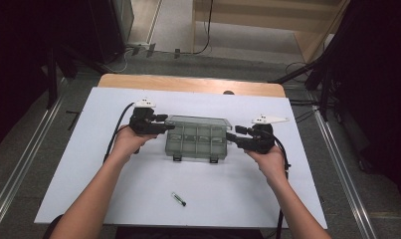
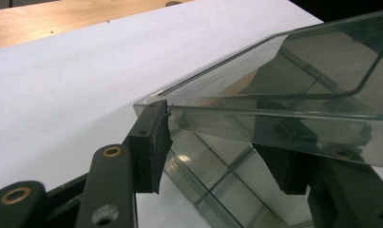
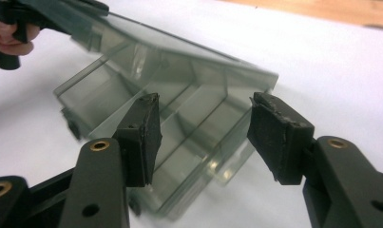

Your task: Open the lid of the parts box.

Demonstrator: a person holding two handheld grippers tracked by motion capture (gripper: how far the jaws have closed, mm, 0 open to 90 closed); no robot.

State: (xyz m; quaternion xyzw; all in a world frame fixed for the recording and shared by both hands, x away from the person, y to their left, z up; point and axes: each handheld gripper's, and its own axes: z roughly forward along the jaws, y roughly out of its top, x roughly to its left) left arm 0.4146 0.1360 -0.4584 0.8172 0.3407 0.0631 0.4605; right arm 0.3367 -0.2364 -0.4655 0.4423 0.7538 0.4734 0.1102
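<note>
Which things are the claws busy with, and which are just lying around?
In use:
- clear smoky plastic compartment box, its hinged lid lifted
- left claw at the lid's edge
- right claw at the box's end

Lying about:
- small green-tipped pen-like stick

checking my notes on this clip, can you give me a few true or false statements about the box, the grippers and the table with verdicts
1. The clear compartment box lies on the white table cover. True.
2. The box's lid is fully shut and latched. False: the left gripper view shows it lifted at an angle above the compartments.
3. The left gripper has its jaws on either side of the lid's edge. True.
4. The right gripper clamps a pen. False: its jaws stand apart, with nothing between them, in front of the box's end.
5. A small green-tipped object lies inside the box. False: it lies on the cover, nearer the person.
</note>
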